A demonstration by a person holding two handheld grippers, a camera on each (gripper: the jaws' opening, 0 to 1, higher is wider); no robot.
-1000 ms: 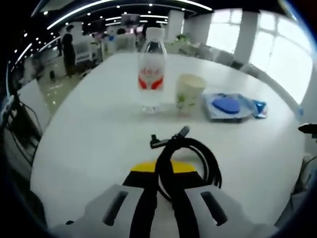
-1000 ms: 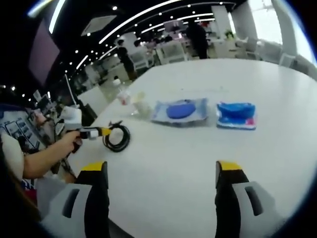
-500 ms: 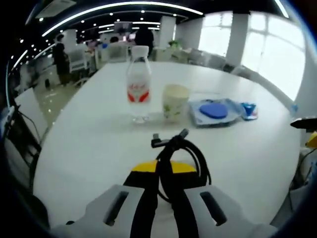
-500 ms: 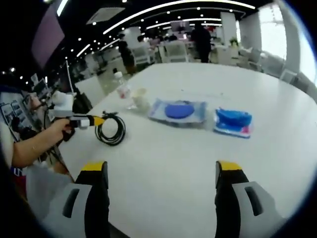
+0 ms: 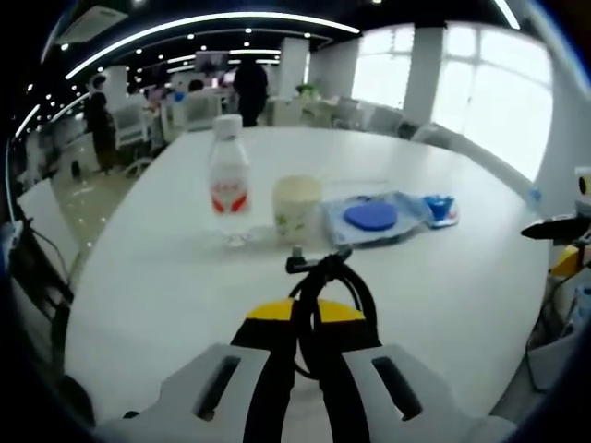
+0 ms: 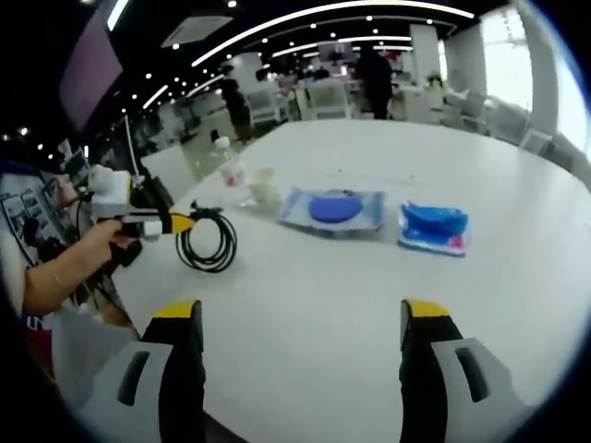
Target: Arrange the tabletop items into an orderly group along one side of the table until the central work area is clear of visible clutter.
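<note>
My left gripper is shut on a coil of black cable, which sticks out ahead of its jaws over the white table. Beyond the coil stand a clear water bottle with a red label and a paper cup. Right of them lie a pouch holding a blue disc and a small blue packet. In the right gripper view, the left gripper holds the cable at the table's left side. My right gripper is open over bare tabletop.
A person's hand grips the left tool. The row of bottle, cup, pouch and packet runs across the table. Chairs, desks and people stand in the office behind.
The left gripper has drawn back from the bottle and cup, with the cable still in its jaws. The right gripper has stayed open and has hardly moved.
</note>
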